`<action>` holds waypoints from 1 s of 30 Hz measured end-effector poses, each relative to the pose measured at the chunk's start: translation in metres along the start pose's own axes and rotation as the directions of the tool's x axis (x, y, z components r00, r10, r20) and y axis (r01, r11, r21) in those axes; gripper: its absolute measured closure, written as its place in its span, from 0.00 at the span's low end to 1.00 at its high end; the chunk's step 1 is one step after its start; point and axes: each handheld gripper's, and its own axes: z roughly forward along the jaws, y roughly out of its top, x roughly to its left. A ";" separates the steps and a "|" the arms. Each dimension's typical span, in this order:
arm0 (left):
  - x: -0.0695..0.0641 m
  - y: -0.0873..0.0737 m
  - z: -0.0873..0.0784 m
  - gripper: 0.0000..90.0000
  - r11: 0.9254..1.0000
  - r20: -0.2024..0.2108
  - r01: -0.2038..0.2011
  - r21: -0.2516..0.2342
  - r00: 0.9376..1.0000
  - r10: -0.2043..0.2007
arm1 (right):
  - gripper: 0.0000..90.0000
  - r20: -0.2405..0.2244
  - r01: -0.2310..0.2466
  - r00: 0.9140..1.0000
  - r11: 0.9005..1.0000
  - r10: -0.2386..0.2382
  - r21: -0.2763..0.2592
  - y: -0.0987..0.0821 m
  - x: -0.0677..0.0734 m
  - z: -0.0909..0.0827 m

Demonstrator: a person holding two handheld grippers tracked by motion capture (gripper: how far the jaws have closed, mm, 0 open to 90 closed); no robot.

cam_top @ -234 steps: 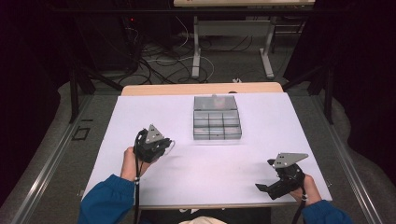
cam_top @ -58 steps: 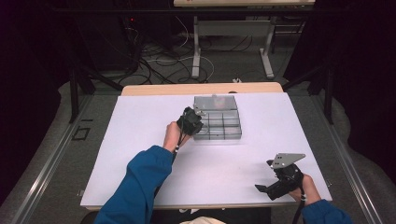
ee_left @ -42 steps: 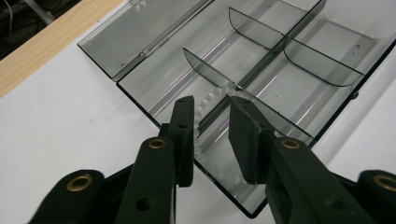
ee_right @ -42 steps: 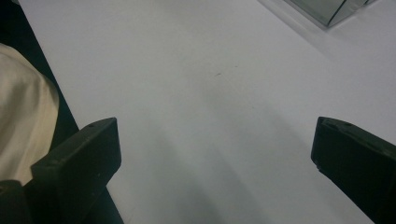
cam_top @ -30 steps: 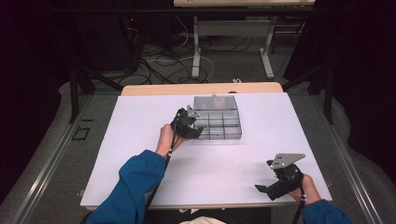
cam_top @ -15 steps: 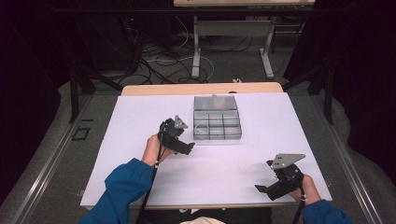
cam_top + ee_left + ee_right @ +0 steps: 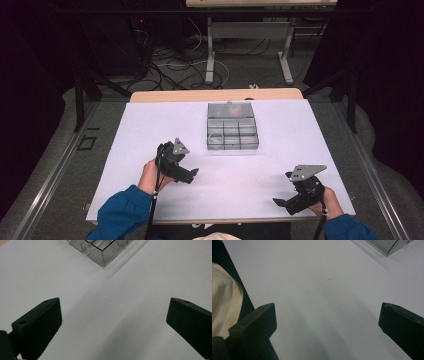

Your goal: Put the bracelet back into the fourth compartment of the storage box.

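The clear divided box [image 7: 232, 127] sits mid-counter with a ring [image 7: 216, 137] seen from above; both the left gripper [image 7: 192, 175] and the right gripper [image 7: 280, 204] gape wide, empty.

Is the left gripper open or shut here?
Open: in the left gripper view, the left gripper's jaws stand wide apart over bare table.

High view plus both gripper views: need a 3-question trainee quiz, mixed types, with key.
1. True or false: the left gripper is clamped on the clear compartment box.
2. Multiple choice: the right gripper is A) inside the box, B) near the table's front right corner, C) on the floor.
3. Fill in: both grippers' jaws stand ___.

Key: 1 false, its jaws are apart with nothing between them, short of the box. 2 B. 3 open.
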 end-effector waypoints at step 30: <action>-0.019 -0.071 -0.058 0.00 0.994 -0.043 0.062 -0.089 0.997 -0.066 | 0.01 0.004 0.011 1.000 1.000 -0.011 -0.005 0.000 0.000 -0.001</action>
